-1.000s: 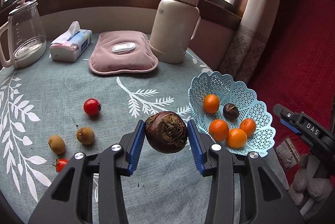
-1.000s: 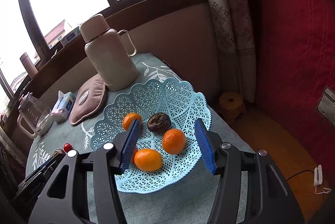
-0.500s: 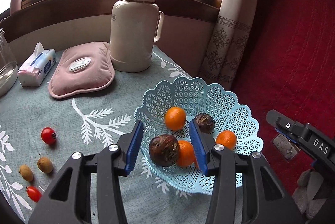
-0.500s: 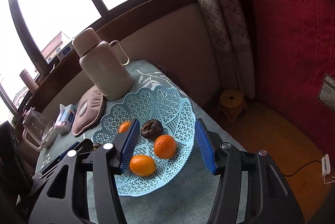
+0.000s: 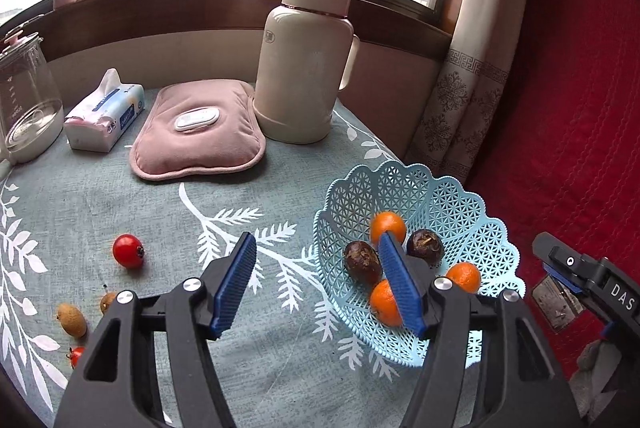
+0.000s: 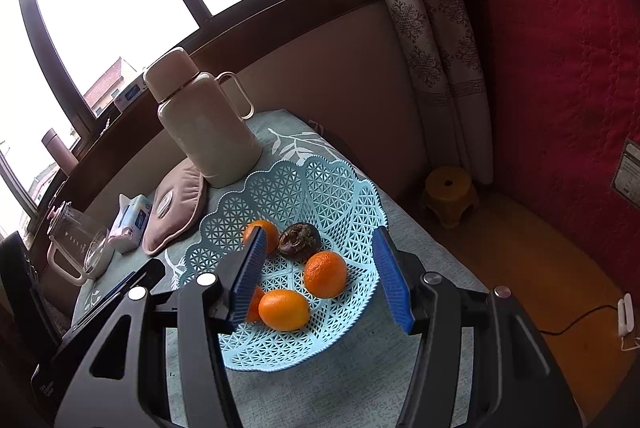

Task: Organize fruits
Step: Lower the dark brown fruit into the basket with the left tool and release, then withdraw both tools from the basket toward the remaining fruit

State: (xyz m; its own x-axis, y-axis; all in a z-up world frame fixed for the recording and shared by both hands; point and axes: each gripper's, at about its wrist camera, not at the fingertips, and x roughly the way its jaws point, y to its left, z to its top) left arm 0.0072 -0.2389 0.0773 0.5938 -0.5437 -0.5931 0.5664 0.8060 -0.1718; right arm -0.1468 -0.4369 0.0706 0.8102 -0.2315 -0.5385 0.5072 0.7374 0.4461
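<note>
**Over the basket: left tongs parted, fruit lying free**

Above the near rim of the pale blue basket (image 5: 472,212), left tongs (image 5: 320,284) spread wide, just been opening, nothing between the blue pads. Angled downward, right pad overlapping the basket, left pad over the leaf-print bench (image 5: 160,196). Just beside the right pad, a dark passion fruit (image 5: 362,262) lying loose in the basket, next to a second dark fruit (image 5: 425,248) and the oranges (image 5: 387,226).

Right tongs (image 6: 320,282) partly open, empty, tilted down over the same basket, pads flanking the oranges without touching.

Left on the bench: a red tomato (image 5: 128,251), brown longans (image 5: 71,320), another tomato at the edge. Behind: cream thermos (image 5: 306,68), pink hot-water pad (image 5: 198,132), tissue pack (image 5: 105,116), glass kettle (image 5: 26,100).
</note>
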